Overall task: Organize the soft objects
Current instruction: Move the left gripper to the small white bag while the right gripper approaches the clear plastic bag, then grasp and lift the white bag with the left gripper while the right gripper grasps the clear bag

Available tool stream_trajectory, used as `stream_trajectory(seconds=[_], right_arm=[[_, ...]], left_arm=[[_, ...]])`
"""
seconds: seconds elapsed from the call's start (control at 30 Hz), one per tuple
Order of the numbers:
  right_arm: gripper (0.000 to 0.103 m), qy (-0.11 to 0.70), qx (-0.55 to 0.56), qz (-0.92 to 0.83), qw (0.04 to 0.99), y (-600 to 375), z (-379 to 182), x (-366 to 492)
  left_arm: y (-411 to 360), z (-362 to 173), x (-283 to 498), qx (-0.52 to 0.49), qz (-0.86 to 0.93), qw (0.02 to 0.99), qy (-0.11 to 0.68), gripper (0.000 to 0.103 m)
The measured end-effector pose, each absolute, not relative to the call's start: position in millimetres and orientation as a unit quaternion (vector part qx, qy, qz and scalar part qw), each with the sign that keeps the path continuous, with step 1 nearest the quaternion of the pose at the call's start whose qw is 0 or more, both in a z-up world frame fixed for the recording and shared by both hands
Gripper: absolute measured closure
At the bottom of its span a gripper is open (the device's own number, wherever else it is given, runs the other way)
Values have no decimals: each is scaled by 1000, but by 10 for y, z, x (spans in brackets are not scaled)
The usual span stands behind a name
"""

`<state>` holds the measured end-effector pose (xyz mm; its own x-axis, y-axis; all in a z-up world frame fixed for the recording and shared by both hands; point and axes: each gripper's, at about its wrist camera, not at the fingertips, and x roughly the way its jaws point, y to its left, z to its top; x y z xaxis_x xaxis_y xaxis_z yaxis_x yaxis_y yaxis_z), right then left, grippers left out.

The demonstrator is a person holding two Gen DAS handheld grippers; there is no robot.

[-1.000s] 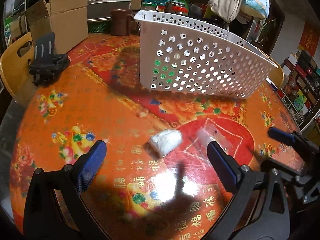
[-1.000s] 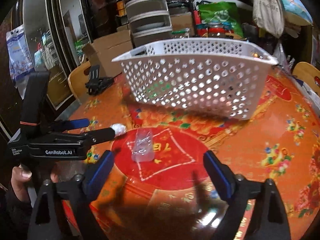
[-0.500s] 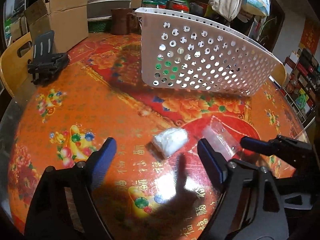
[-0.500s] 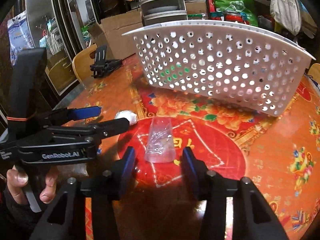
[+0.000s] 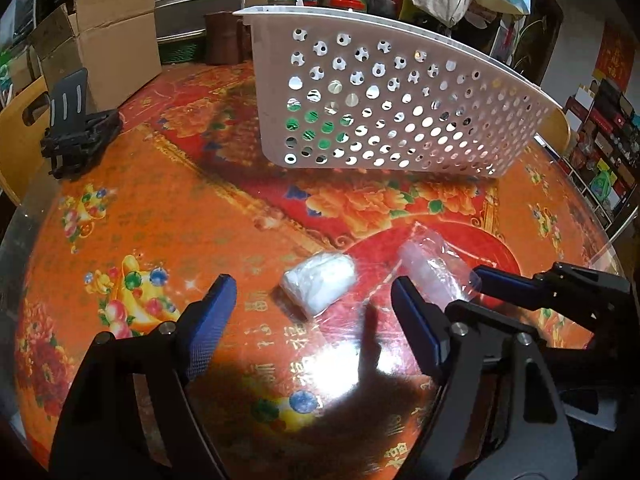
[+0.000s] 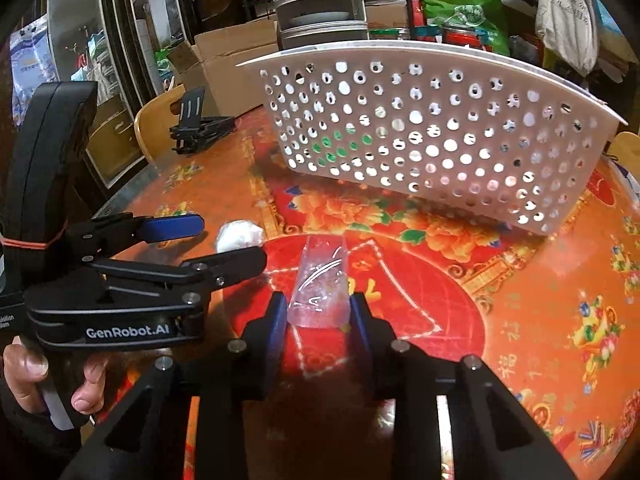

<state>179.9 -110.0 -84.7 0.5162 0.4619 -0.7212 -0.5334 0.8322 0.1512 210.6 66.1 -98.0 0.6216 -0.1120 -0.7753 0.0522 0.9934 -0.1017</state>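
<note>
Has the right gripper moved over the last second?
Yes. The right gripper has advanced toward the white basket, its jaws narrowing around the clear packet lying on the table.

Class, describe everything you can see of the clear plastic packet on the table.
The clear plastic packet is a see-through, crinkly, glossy pouch, long and narrow, lying flat on the red and orange tablecloth. The right gripper brackets its near end, pads against or almost against its sides. The white bundle lies apart, to its left.
</note>
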Motion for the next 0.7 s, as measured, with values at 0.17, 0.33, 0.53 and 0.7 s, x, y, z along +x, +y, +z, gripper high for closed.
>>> stream_trajectory(seconds=[0.17, 0.33, 0.53, 0.7], right_arm=[[72, 383, -29, 282, 879, -1202, -805, 1766], [72, 383, -23, 286, 878, -1222, -798, 1764], [72, 380, -10, 290, 878, -1257, -789, 1761], [72, 370, 2, 293, 882, -1306, -762, 1740]], left_arm=[[656, -1000, 2142, -42, -43, 897, 438, 43], [614, -995, 2148, -38, -49, 898, 435, 64], [685, -990, 2130, -62, -57, 898, 431, 66], [739, -949, 2079, -73, -66, 904, 417, 66]])
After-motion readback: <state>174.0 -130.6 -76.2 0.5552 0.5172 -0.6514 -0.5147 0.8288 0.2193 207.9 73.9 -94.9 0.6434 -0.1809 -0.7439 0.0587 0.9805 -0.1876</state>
